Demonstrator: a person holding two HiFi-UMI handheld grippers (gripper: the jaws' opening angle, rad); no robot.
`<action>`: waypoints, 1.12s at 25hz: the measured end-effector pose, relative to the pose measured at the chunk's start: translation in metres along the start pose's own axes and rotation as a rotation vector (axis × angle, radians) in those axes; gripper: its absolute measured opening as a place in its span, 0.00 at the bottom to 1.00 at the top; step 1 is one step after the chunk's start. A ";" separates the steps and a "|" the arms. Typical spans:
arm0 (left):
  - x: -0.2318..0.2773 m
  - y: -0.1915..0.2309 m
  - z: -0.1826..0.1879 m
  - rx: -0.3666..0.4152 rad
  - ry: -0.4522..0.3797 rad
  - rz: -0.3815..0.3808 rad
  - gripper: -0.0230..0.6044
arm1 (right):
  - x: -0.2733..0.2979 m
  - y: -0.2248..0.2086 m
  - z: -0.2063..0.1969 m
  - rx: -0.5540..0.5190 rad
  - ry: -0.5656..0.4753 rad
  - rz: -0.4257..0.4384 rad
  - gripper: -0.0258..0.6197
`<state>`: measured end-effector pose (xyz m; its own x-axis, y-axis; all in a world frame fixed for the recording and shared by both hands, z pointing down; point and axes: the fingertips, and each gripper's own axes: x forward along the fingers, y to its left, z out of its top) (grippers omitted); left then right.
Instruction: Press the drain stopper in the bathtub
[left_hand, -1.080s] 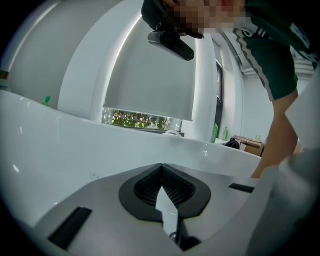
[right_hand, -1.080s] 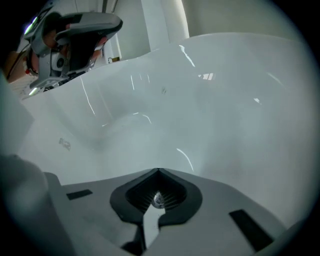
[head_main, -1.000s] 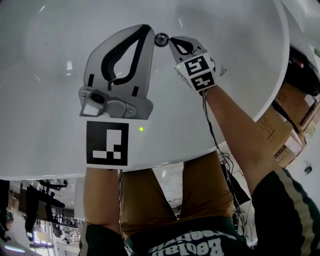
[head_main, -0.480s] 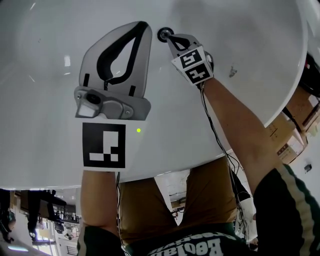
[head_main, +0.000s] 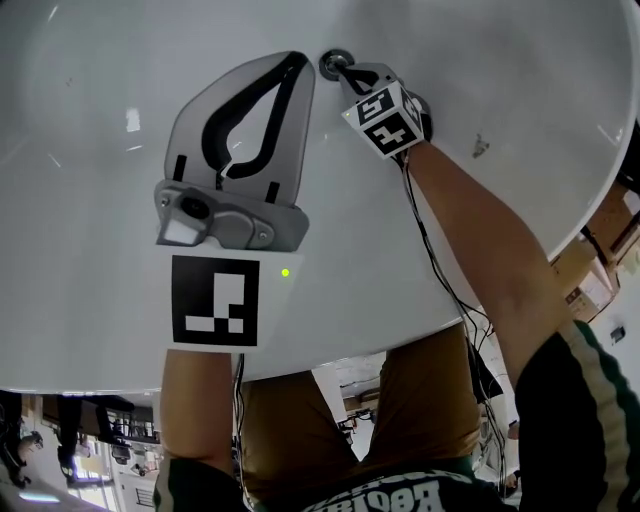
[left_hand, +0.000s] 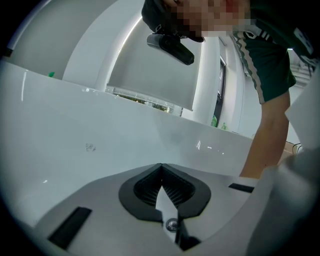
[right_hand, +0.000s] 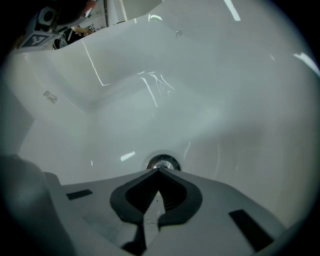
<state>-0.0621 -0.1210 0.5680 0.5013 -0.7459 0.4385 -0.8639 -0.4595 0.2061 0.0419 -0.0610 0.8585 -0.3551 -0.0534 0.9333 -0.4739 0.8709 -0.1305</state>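
- The white bathtub (head_main: 80, 150) fills the upper part of the head view. Its smooth inside curves down and away from the person leaning over it.
- The drain stopper (head_main: 335, 63), a small round disc of shiny metal, sits in the tub floor at the top centre of that view. In the right gripper view it lies just below the middle of the frame, straight ahead of the jaw tips.
- The right gripper (head_main: 344, 70) points steeply down into the tub. Its jaws are pressed together with nothing between them, and the closed tip lies at the near rim of the stopper. I cannot tell whether it actually presses on the metal.
- The left gripper (head_main: 297, 58) hangs just left of it and looms larger in the frame. Its jaws are also pressed together and empty, with the tip just beside the stopper in the head view. Its own view looks onto the plain white tub wall and rim.
- A marker cube (head_main: 385, 120) rides on the right gripper. A thin black cable (head_main: 430, 250) trails from it along the bare forearm (head_main: 490, 250) towards the lower right.
- A small green light (head_main: 285, 272) glows on the left gripper beside its black-and-white marker.
- Cardboard boxes (head_main: 600, 245) stand outside the tub at the right edge.
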 end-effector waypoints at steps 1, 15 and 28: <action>0.001 0.001 -0.003 0.000 0.004 0.007 0.05 | 0.002 0.000 -0.002 -0.003 0.008 0.003 0.06; 0.005 0.000 -0.020 -0.043 0.026 0.012 0.05 | 0.026 -0.007 -0.006 -0.064 0.070 0.038 0.06; 0.006 0.001 -0.023 -0.099 0.020 -0.010 0.05 | 0.028 -0.012 -0.008 -0.124 0.153 0.015 0.06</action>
<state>-0.0609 -0.1146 0.5909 0.5096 -0.7312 0.4535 -0.8600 -0.4161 0.2955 0.0443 -0.0685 0.8886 -0.2303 0.0264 0.9728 -0.3629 0.9252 -0.1110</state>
